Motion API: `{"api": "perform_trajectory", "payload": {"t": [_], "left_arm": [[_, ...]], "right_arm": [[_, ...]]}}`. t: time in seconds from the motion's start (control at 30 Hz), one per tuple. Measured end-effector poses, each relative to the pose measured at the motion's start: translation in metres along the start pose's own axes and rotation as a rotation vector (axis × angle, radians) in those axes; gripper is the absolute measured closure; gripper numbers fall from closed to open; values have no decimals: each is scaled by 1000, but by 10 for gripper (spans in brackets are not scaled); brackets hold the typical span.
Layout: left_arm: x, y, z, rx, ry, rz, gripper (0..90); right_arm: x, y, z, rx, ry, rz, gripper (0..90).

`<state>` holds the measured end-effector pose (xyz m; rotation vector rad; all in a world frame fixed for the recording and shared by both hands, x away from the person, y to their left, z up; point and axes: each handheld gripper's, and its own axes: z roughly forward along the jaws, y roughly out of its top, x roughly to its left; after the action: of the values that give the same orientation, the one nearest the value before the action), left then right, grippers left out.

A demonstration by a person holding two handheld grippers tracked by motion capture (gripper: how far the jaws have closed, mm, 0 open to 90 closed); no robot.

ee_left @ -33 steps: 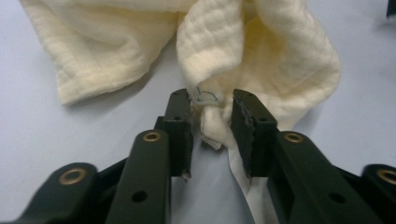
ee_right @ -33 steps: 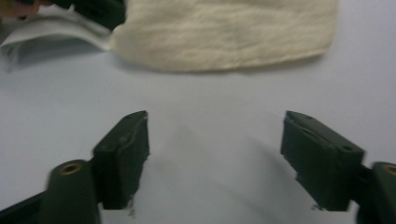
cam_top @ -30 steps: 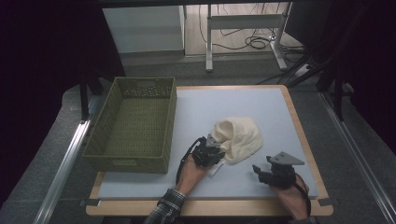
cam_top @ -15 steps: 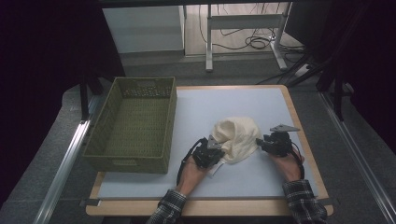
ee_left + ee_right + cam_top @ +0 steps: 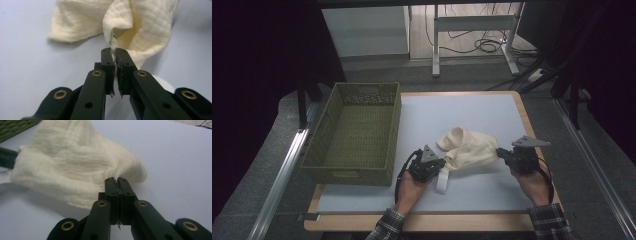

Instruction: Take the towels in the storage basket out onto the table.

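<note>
The left gripper point(image 5: 443, 163) has its jaws pinched on a fold at one end of the cream cloth point(image 5: 469, 150). In the left gripper view the cloth point(image 5: 140, 27) runs up out of the nearly closed jaws. The right gripper point(image 5: 499, 151) has just closed on the opposite edge — its jaws meet tightly on the cloth point(image 5: 67, 172) in the right gripper view.

The cloth hangs bunched between the two grippers, its long axis running across the table from left to right, one corner pointing toward the far-left.

It sits over the pale blue mat point(image 5: 462, 112) on a wood-edged table point(image 5: 524, 112) — near the front. A green woven basket point(image 5: 354, 135) stands just left of it. Beyond lie a grey floor, cables point(image 5: 482, 45) and a metal frame point(image 5: 472, 22).
</note>
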<state>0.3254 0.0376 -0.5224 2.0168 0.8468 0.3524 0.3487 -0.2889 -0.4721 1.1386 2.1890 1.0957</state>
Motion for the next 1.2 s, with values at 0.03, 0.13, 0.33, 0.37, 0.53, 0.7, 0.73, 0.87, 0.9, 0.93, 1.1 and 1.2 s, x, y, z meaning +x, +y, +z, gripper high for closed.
{"api": "perform_trajectory", "payload": {"t": [0.03, 0.13, 0.33, 0.37, 0.53, 0.7, 0.73, 0.87, 0.9, 0.93, 1.1, 1.2], "left_arm": [[-1, -1, -4, -5, -1, -3, 850], [-5, -7, -21, -16, -9, -14, 847], [-12, -27, -40, 22, -19, -32, 806], [-12, -29, -40, 33, -8, -26, 782], [-6, -29, -40, 16, -13, -64, 618], [-5, -14, -30, 5, -57, -65, 531], [-5, -11, -25, 10, -76, -63, 508], [-11, -2, -2, 54, -133, -30, 456], [-12, -1, 3, 67, -141, -25, 456], [-12, -1, 7, 78, -145, -17, 460], [-13, 0, 26, 140, -110, 29, 710], [-6, 4, 24, 136, -85, 12, 846]], "right_arm": [[4, -3, -6, 0, 9, -8, 879], [13, -13, -17, 7, 32, -19, 878], [33, -49, -27, 64, 104, -12, 873], [35, -55, -26, 78, 101, -20, 872], [29, -63, -32, 75, 75, -5, 759], [15, -46, -31, 33, 31, 5, 621], [13, -41, -27, 27, 26, 4, 591], [7, -22, -1, 20, 8, -12, 490], [6, -18, 9, 29, 6, -13, 468], [4, -16, 17, 39, 6, -10, 462], [1, -17, 47, 116, 23, -5, 647], [5, -22, 46, 116, 25, -7, 858]]}}
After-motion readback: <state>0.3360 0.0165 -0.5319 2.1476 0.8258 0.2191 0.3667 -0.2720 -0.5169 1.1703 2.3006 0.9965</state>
